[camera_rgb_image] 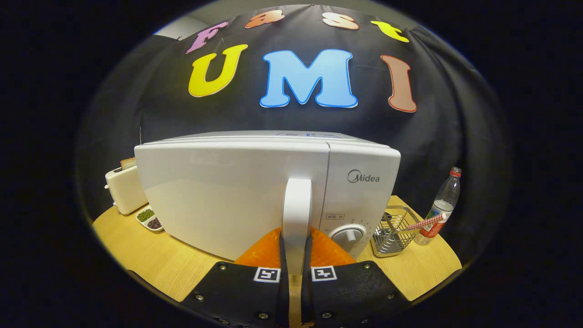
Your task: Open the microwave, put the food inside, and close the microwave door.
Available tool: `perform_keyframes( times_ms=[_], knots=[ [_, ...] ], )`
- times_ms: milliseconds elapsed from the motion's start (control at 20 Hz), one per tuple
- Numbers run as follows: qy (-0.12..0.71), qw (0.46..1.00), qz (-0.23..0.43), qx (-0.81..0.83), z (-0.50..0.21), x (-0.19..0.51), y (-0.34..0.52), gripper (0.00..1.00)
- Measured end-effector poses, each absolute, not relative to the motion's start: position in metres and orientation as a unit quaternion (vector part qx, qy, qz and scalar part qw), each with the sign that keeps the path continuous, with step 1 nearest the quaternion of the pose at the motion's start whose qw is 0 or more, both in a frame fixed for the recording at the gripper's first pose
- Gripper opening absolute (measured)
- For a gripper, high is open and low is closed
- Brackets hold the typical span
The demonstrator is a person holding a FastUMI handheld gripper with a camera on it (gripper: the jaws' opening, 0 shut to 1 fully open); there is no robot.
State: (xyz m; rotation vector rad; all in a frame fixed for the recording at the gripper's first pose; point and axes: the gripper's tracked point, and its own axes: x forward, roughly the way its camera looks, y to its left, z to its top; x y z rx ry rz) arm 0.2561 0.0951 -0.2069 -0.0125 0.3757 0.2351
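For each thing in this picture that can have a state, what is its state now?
microwave door: closed
door handle: upright, gripped between the fingers
gripper: shut on the door handle
toaster: bread sticking up from the slot
water bottle: upright, capped
wire basket: holds a striped stick

Tool [296, 255] fingers clamped on white microwave [255, 191] door handle [297, 205]

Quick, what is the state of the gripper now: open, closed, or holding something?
Gripper: closed on the microwave's door handle, one finger on each side.
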Motion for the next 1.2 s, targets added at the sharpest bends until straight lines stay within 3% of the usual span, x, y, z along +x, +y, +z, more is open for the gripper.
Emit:
perform_keyframes(
  times_ms=[1200],
  knots=[
    [0.224,0.967,0.121,-0.011,-0.195,0.095,0.141,0.15]
  ],
)
